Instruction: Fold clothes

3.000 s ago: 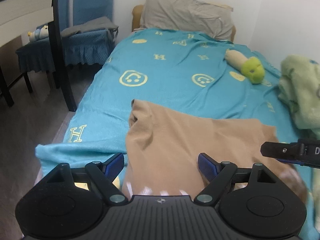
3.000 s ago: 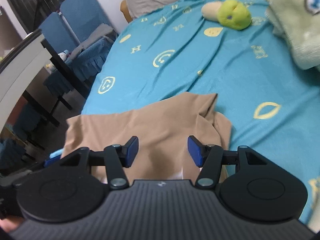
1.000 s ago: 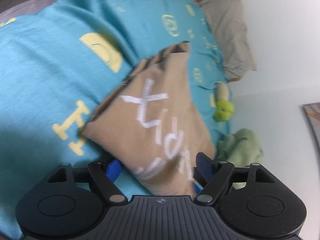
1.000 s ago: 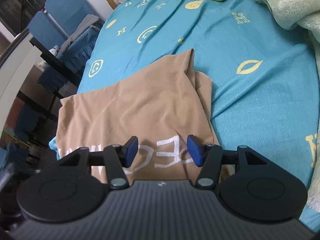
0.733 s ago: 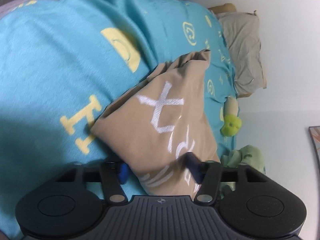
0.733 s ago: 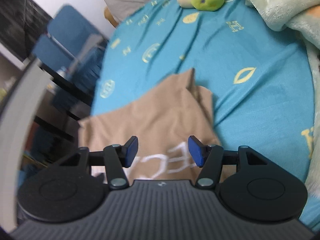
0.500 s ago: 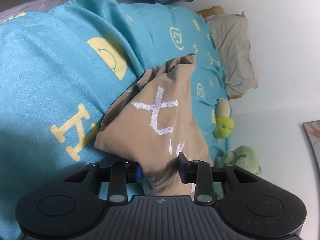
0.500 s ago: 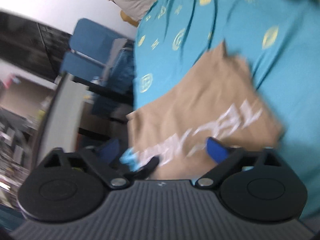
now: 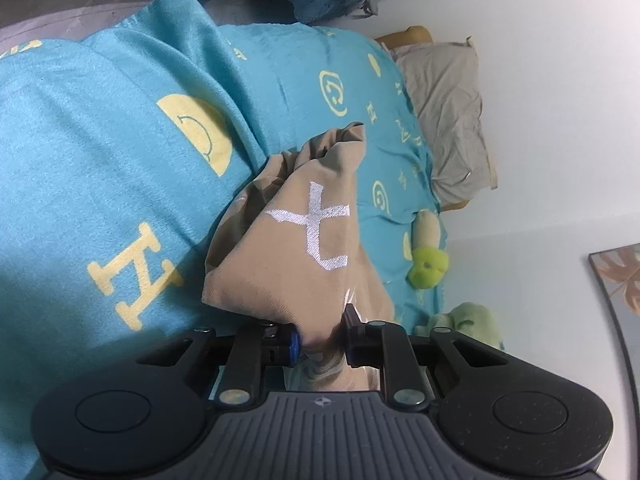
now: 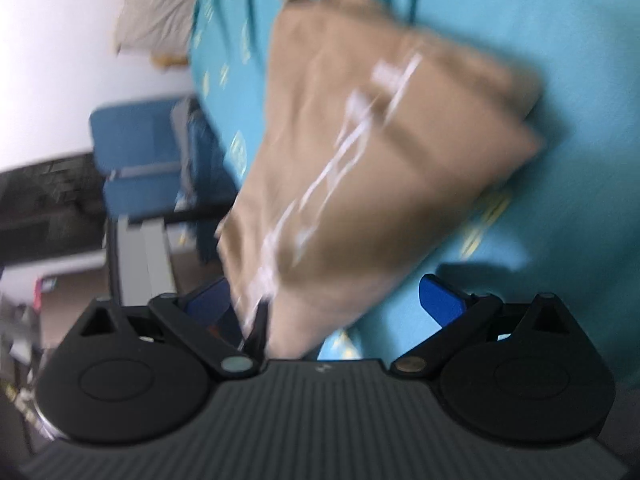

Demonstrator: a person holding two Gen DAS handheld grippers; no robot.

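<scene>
A tan garment (image 9: 296, 248) with white lettering lies on a teal bedspread (image 9: 100, 160). My left gripper (image 9: 320, 340) is shut on its near corner, and the cloth bunches up between the blue pads. The view is rolled sideways. In the blurred right wrist view the same tan garment (image 10: 360, 152) stretches from the lower left to the upper right. My right gripper (image 10: 324, 304) stands wide open, its fingers astride the garment's near edge, touching nothing that I can make out.
A grey pillow (image 9: 444, 112) lies at the head of the bed, with a green plush toy (image 9: 428, 268) and a pale green blanket (image 9: 468, 320) near the wall. Blue chairs (image 10: 140, 160) and a dark table stand beside the bed.
My left gripper closed on the garment's corner and lifted it slightly. The right gripper opened wider and rolled sharply, swinging toward the garment's near edge.
</scene>
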